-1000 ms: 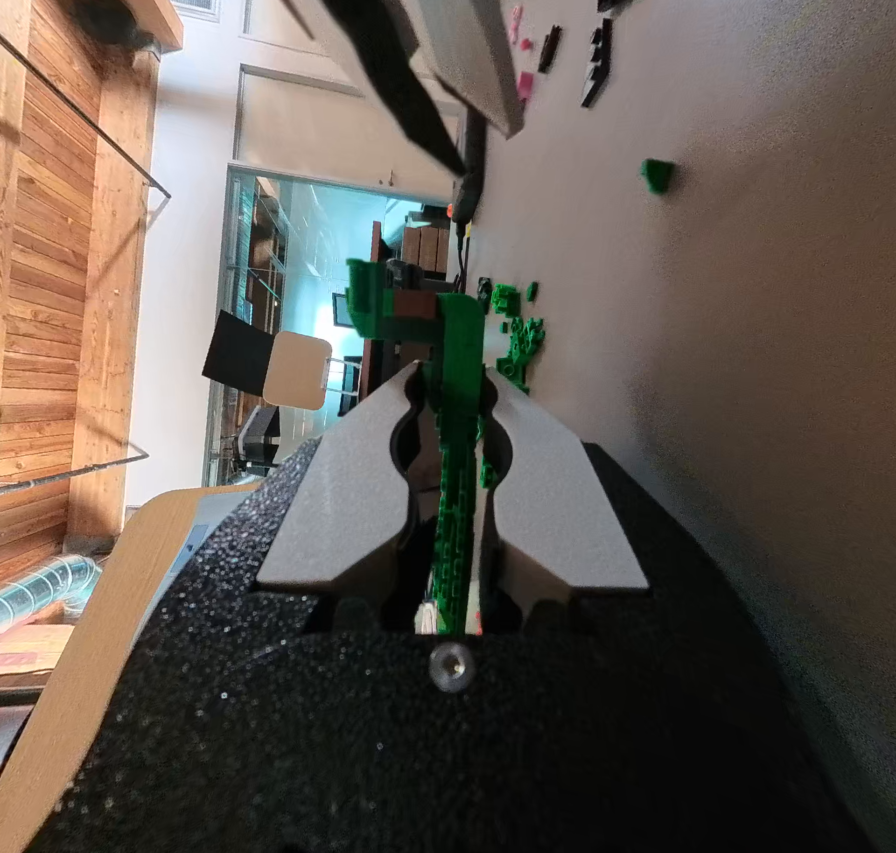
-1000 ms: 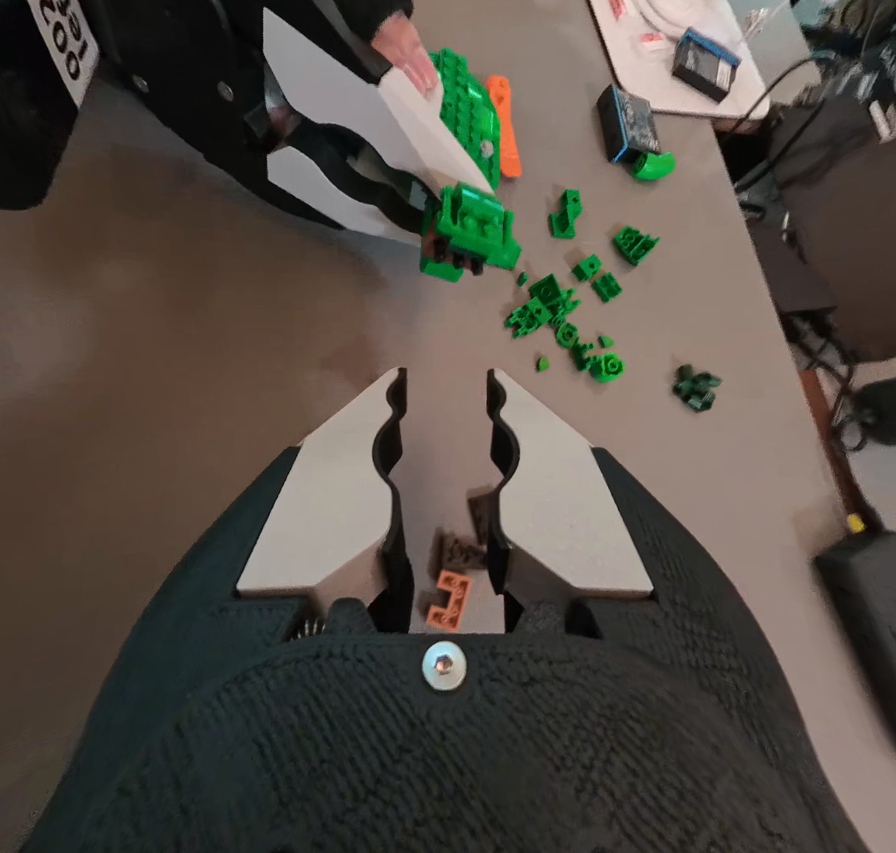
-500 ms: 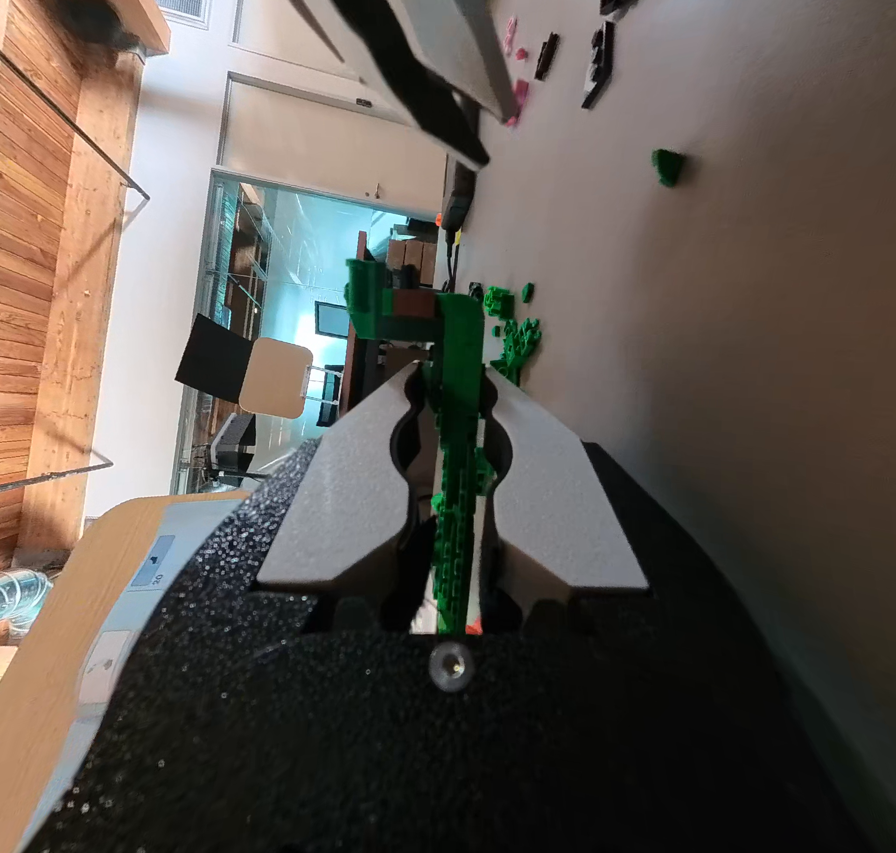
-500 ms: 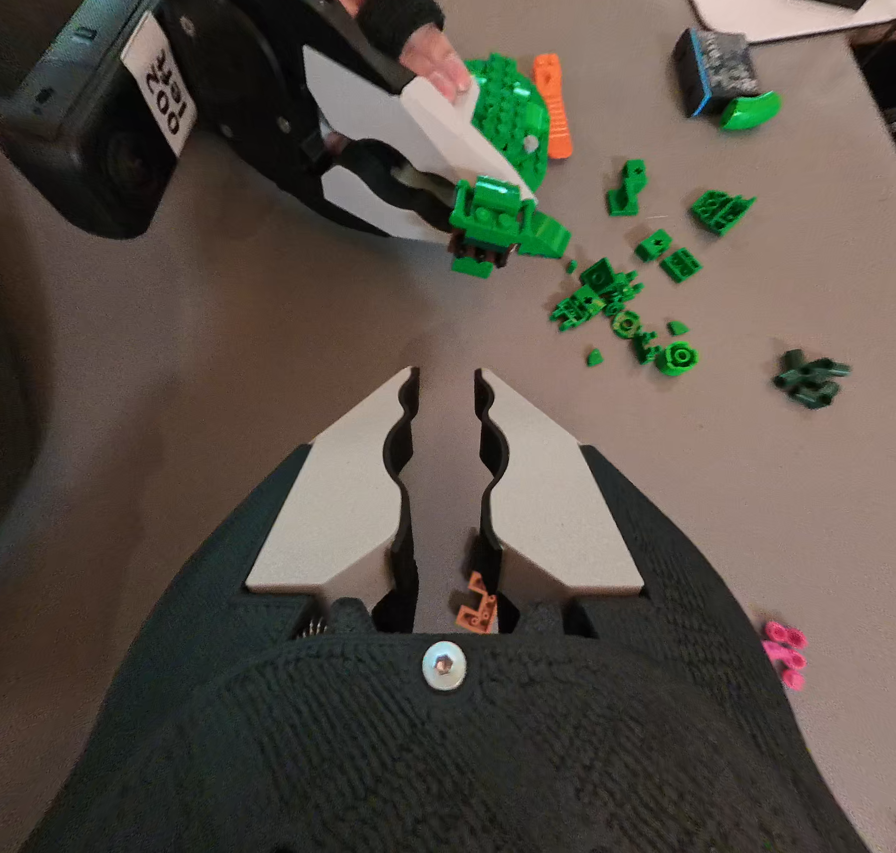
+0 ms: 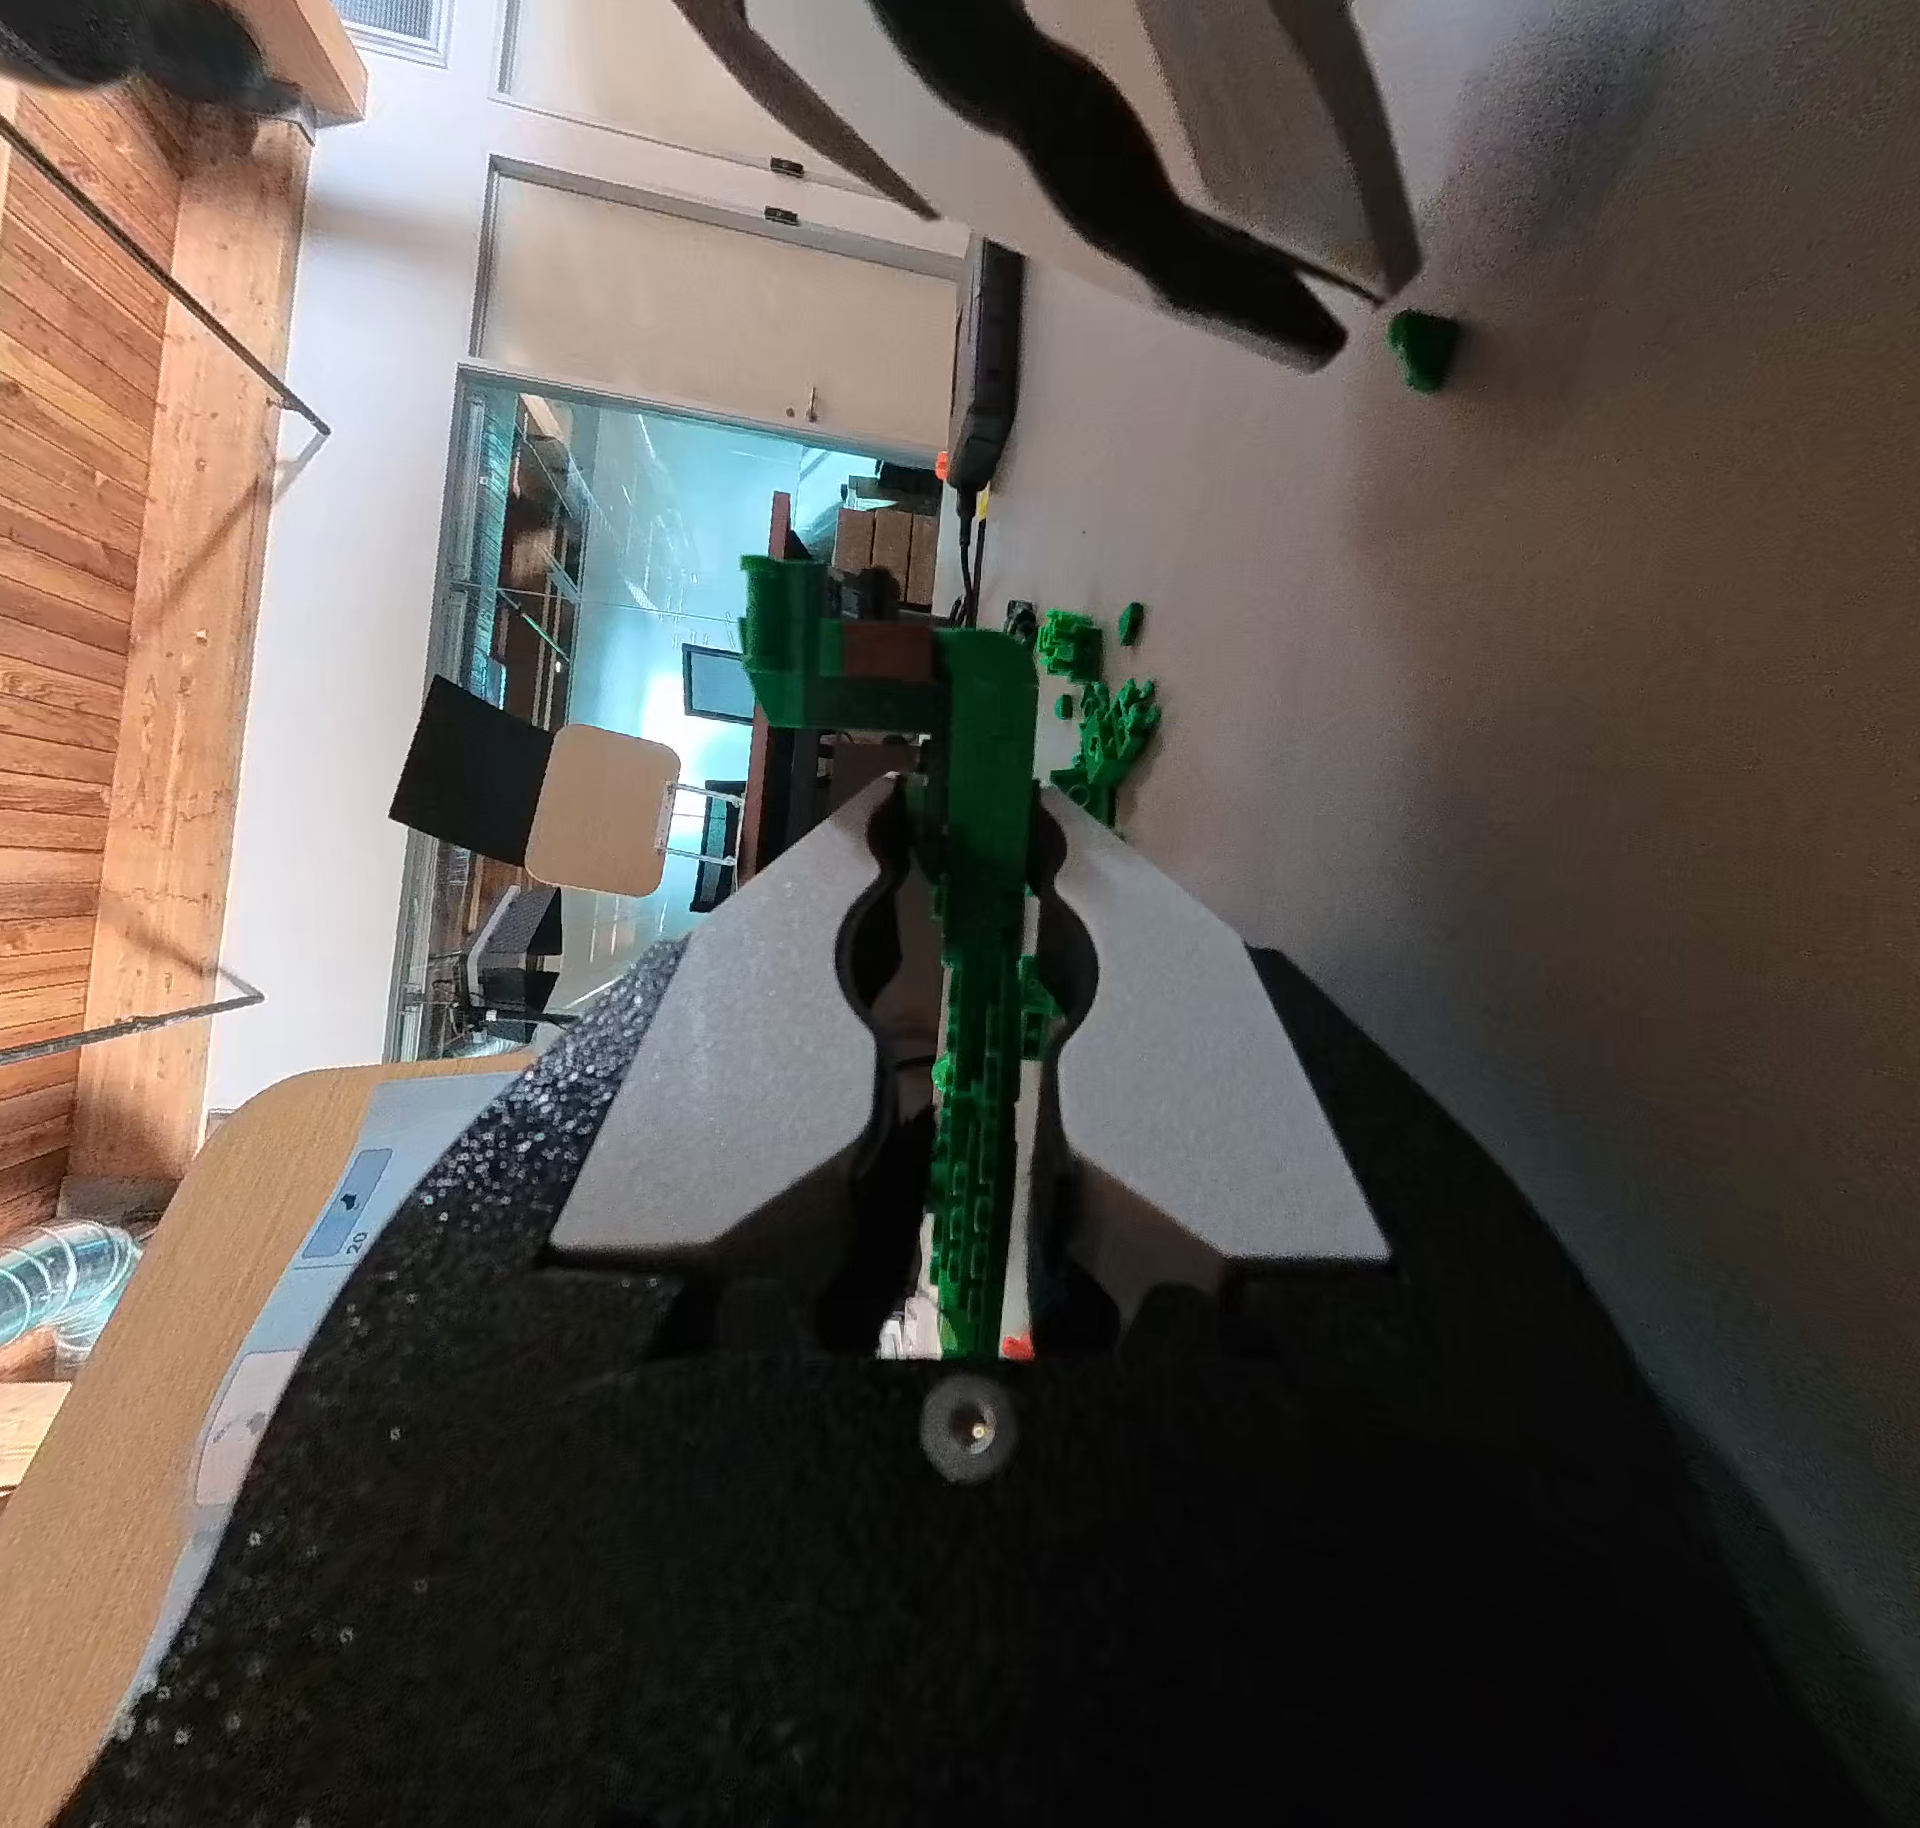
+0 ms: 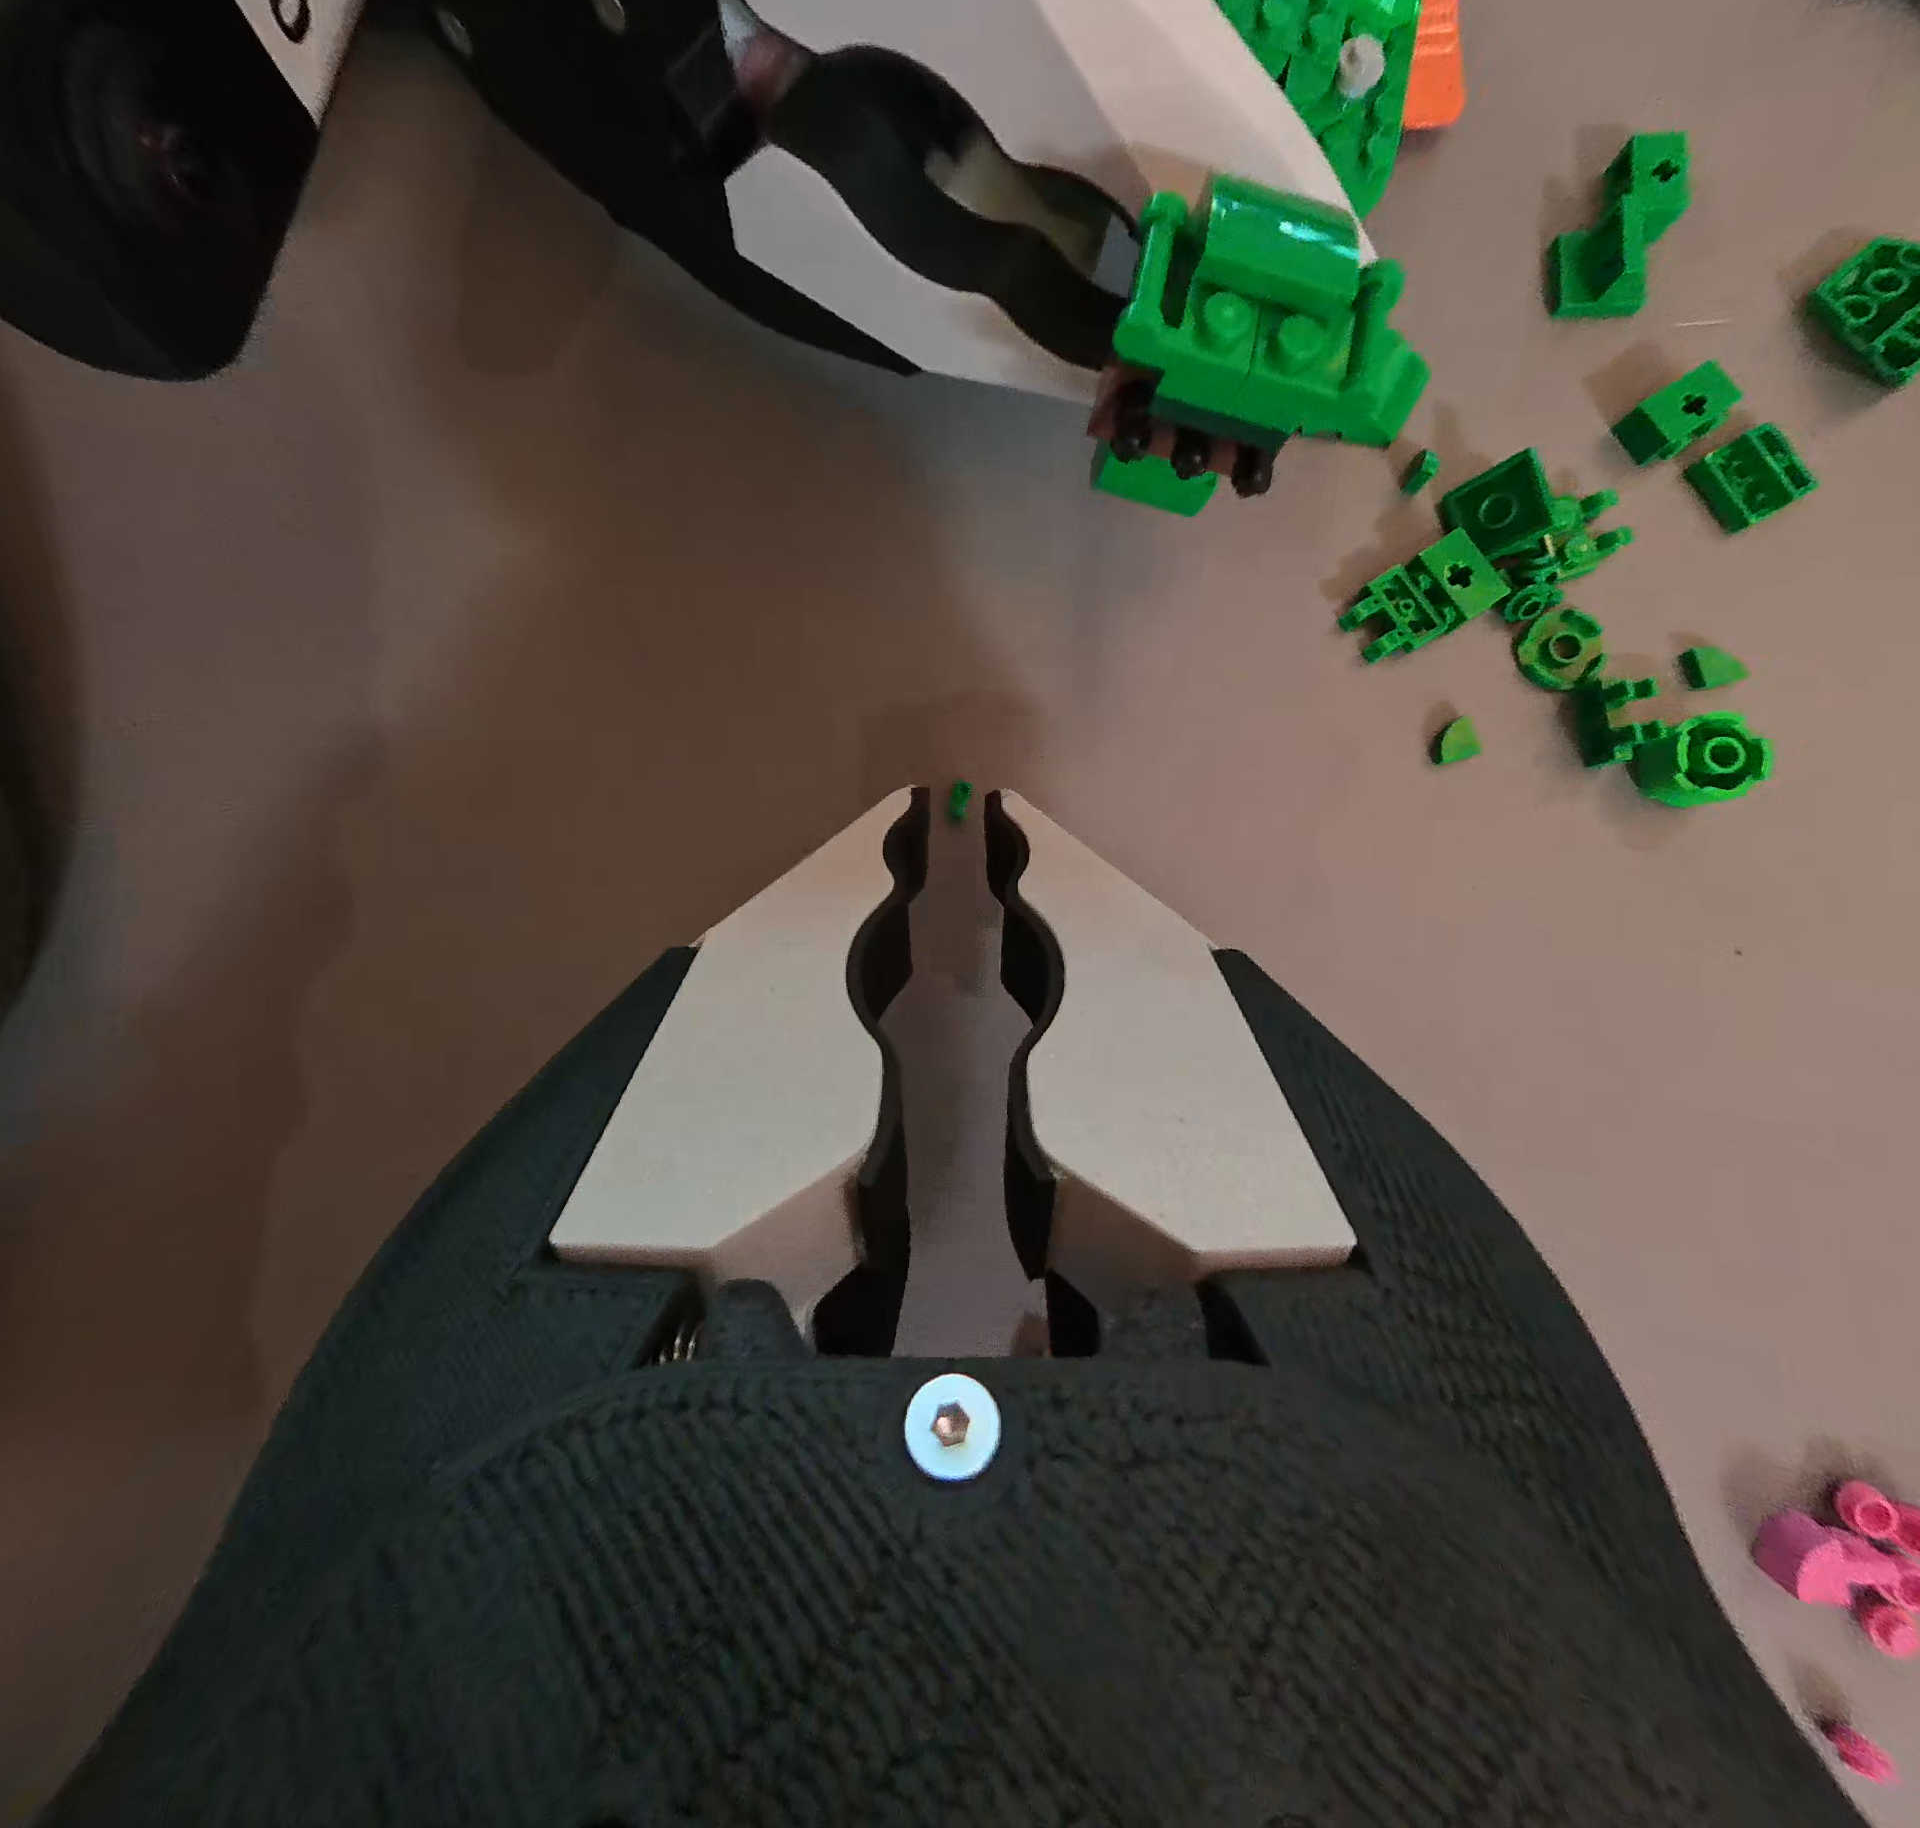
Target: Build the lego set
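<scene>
My left gripper (image 5: 971, 796) is shut on a green lego build (image 5: 982, 739) with a brown part at its front end, held above the grey table with one finger over the other. It also shows at the top of the right wrist view (image 6: 1195, 324), build (image 6: 1262, 324) at its tips. My right gripper (image 6: 951, 796) hangs low over the table, jaws a narrow gap apart. A tiny green piece (image 6: 958, 799) lies on the table between its fingertips, apparently not pinched. In the left wrist view the right gripper (image 5: 1299, 313) ends just short of that piece (image 5: 1421, 350).
Several loose green pieces (image 6: 1558, 583) lie to the right of both grippers. A green studded plate (image 6: 1320, 12) and an orange separator tool (image 6: 1439, 43) show behind the left gripper. Pink pieces (image 6: 1849, 1560) lie at the right edge. A black device (image 5: 982, 376) lies farther along the table (image 5: 1558, 843). The tips of one gripper are about 9 cm away from the tips of the other.
My right gripper has moved forward and down to the tiny green piece, and its jaws have narrowed. The left gripper has kept its hold on the green build.
</scene>
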